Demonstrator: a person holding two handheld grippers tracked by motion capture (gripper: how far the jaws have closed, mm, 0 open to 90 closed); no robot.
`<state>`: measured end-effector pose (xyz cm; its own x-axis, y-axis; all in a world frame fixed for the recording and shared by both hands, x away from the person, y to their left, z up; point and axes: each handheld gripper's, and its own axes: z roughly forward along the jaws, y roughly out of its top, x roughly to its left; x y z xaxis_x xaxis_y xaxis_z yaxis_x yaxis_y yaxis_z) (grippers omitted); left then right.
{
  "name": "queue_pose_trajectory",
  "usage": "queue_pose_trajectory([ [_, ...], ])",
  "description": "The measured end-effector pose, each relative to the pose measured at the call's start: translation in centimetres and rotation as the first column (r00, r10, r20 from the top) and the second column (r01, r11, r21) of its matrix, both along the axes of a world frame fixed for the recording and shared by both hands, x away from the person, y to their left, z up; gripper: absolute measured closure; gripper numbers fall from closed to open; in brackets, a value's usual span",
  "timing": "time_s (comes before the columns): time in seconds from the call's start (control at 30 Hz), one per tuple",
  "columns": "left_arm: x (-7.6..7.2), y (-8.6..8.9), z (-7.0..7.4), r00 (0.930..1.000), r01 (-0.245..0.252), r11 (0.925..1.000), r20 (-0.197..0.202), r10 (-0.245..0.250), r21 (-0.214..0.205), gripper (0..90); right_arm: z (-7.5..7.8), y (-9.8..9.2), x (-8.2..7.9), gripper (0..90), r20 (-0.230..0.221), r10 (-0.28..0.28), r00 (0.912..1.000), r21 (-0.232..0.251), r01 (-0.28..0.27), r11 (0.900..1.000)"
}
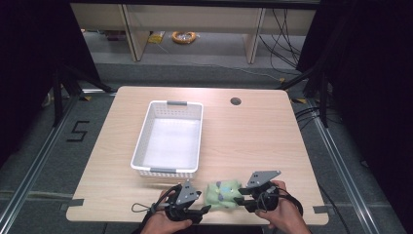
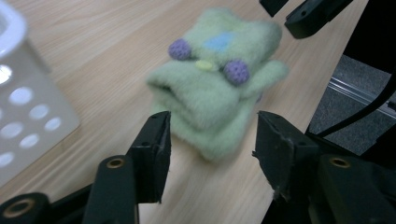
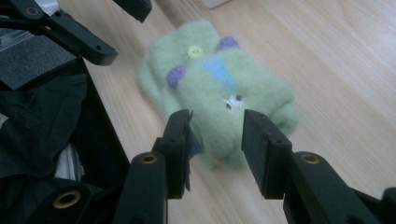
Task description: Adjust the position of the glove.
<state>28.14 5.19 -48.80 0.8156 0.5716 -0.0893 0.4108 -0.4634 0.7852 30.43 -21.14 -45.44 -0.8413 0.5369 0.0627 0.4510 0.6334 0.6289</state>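
Both grippers closing in on the green toy, basket waiting empty.

Right at the near edge of the table [image 1: 253, 131], at six o'clock in the high view, the left gripper [image 1: 207, 208] and right gripper [image 1: 237, 200] flank the fuzzy green toy [image 1: 222, 194] from either side. The left gripper's jaws are spread apart with the toy's near end just beyond and between them, nothing pinched, and the right gripper's jaws are likewise apart, framing the toy's end without biting down. The toy lies flat on the wood, untouched as far as I can tell. Further out, towards eleven o'clock from the toy, sits the white basket [image 1: 142, 139] with nothing inside. My read: barely started. The grasp, the lift and the drop into that basket are all still to come.
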Motion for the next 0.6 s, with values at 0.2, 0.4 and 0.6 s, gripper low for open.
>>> queue_pose_trajectory([
  [0.2,0.8,-1.5,-0.3,0.9996,0.028,0.998,0.007,-0.028,0.057,51.8,-0.8,0.0,0.1,63.1,-0.016,-0.019,0.9997,-0.012,0.018,0.9998],
  [0.4,1.1,-1.4,-0.7,0.9992,0.014,0.9961,0.035,-0.017,0.087,69.9,-1.8,0.1,0.3,66.7,-0.019,-0.005,0.9998,-0.024,0.005,0.9997],
  [0.6,1.4,-1.1,-0.6,0.9998,0.005,0.9975,0.02,-0.007,0.071,84.5,-1.7,0.1,0.2,83.0,-0.019,0.009,0.9998,-0.057,-0.011,0.9983],
])
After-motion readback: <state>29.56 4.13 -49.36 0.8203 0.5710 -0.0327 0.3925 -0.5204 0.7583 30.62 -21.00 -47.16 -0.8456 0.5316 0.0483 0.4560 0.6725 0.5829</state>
